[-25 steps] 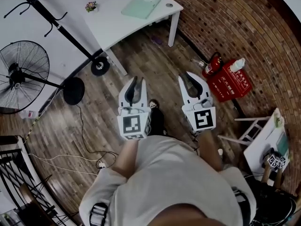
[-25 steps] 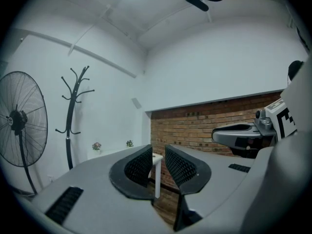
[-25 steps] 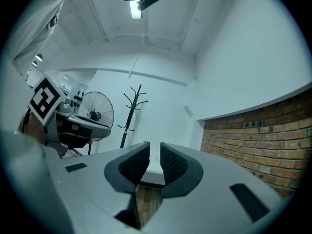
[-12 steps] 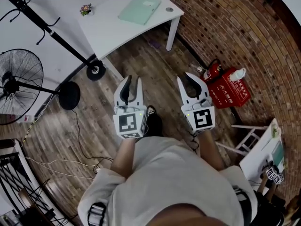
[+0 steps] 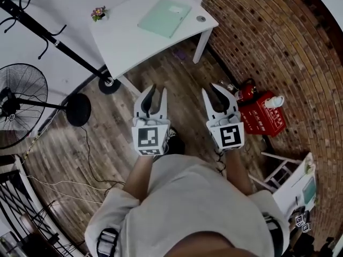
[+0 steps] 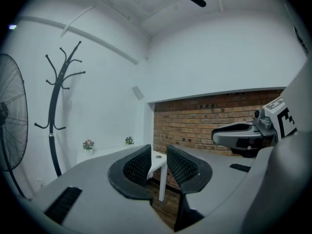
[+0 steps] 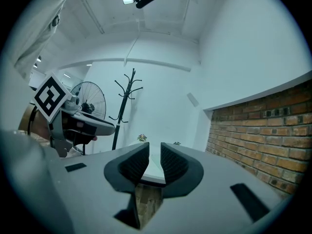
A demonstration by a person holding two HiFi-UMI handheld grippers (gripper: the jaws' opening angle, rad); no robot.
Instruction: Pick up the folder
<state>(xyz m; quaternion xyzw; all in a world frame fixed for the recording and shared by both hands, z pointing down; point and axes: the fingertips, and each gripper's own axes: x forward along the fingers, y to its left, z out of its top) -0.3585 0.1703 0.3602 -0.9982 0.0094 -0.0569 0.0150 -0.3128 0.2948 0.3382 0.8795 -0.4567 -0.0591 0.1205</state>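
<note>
Our left gripper (image 5: pixel 158 90), just opening wider, and right gripper (image 5: pixel 211 89) are a bit open, empty; the folder (image 5: pixel 164 17) waits at twelve o'clock.

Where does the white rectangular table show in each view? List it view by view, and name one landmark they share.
Head view: the white rectangular table sits at top centre.
Left gripper view: the table is at low centre, its top and one leg showing in the gap between the jaws.
Right gripper view: the table is at low centre, its top showing between the jaws.
Shared landmark: the red brick wall, right of the table in every view.
</note>
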